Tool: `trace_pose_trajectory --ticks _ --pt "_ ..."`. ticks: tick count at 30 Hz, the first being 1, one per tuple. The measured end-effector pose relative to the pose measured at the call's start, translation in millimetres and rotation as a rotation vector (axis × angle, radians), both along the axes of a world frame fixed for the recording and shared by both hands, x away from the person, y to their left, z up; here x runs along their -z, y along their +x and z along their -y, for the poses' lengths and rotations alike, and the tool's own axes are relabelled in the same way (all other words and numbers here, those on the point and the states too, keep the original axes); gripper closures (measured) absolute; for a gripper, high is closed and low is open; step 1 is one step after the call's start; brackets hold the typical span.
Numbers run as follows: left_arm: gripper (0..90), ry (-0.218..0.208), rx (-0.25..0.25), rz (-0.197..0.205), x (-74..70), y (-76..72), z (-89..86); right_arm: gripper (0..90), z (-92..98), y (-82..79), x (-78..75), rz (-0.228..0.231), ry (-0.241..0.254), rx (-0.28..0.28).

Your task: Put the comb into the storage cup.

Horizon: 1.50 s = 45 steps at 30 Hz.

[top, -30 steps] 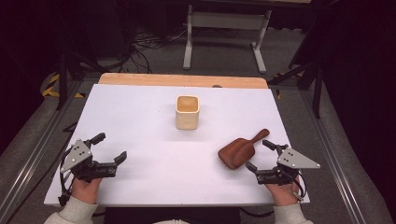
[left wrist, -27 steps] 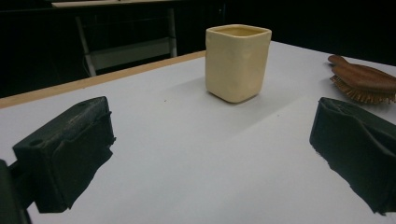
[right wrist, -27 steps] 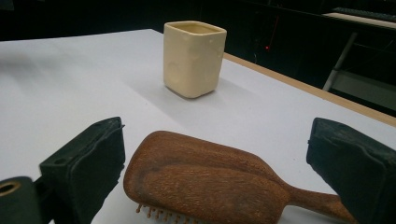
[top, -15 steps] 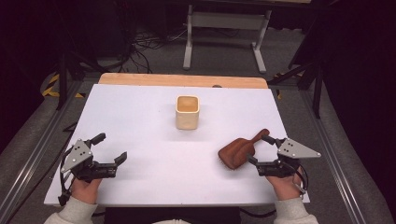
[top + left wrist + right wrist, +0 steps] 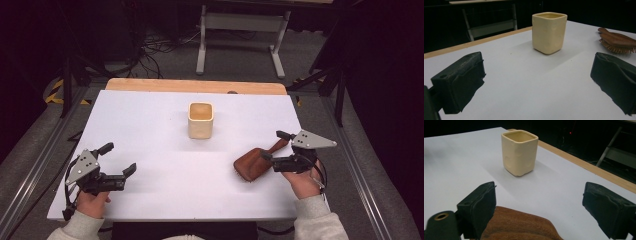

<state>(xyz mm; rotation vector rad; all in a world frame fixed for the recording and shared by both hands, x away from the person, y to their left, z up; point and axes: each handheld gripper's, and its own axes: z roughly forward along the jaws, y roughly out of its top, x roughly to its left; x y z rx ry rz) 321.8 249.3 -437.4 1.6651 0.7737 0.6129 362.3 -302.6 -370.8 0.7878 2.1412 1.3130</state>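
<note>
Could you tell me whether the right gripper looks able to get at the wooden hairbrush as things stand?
Probably yes: the right gripper is open right over the wooden hairbrush, whose handle lies between its jaws, pads apparently not yet pressing. Nothing stands between them.

I can read no text, label, brand, number or sign anywhere. The cream cup, the wooden hairbrush and the white table top I work over are all plain, and the grey plates on my grippers carry no readable marking.
</note>
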Motion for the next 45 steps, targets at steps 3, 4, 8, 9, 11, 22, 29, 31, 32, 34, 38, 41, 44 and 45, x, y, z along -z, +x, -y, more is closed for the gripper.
trace_pose_trajectory --ticks 3,4,8,9,11,22,29,31,32,34,38,41,44,45 --pt "0.3 -0.001 0.003 0.01 -0.4 0.0 -0.2 13.0 -0.7 5.8 -2.6 -0.005 -0.008 -0.002" --pt "0.3 0.003 0.003 0.012 -0.6 0.0 -0.3 13.0 -1.1 8.0 -3.9 -0.009 -0.009 -0.003" --pt "0.3 -0.009 0.001 0.004 -1.9 -0.1 -1.6 13.0 -2.0 13.4 -7.4 -0.015 -0.012 -0.006" --pt "0.3 -0.007 0.001 -0.002 -2.5 0.4 -2.5 13.0 -2.7 15.2 -8.8 -0.013 -0.017 -0.008" --pt "0.3 -0.013 0.006 0.0 -2.2 0.7 -3.8 13.1 -4.2 18.6 -11.1 -0.014 -0.029 -0.01" --pt "0.3 0.004 0.017 -0.008 0.2 0.5 -3.8 17.4 -9.7 36.4 -15.4 -0.047 -0.081 -0.018" --pt "0.3 0.019 0.032 -0.016 0.7 0.7 -2.7 33.0 -9.4 47.1 -17.0 -0.093 -0.107 -0.037" --pt "0.2 0.014 0.037 -0.016 0.7 0.9 -2.7 41.8 -9.3 51.0 -15.7 -0.115 -0.13 -0.041" --pt "0.3 0.012 0.04 -0.018 0.7 1.1 -3.0 49.2 -9.4 52.8 -15.0 -0.127 -0.145 -0.042" --pt "0.2 0.003 0.034 -0.015 0.7 1.3 -3.7 61.8 -10.4 55.2 -13.4 -0.148 -0.176 -0.043" --pt "0.3 -0.02 0.033 -0.03 0.2 2.1 -5.0 90.0 -13.2 62.0 -7.5 -0.204 -0.251 -0.04" --pt "0.4 -0.015 0.065 -0.037 0.0 2.4 -6.2 90.0 -13.8 69.9 -2.7 -0.247 -0.298 -0.024" --pt "0.3 -0.013 0.074 -0.032 0.1 1.5 -5.4 90.0 -13.8 74.3 -0.1 -0.264 -0.33 -0.014" --pt "0.2 -0.004 0.082 -0.028 -0.4 0.9 -5.2 90.0 -13.1 79.9 3.6 -0.289 -0.36 -0.01"
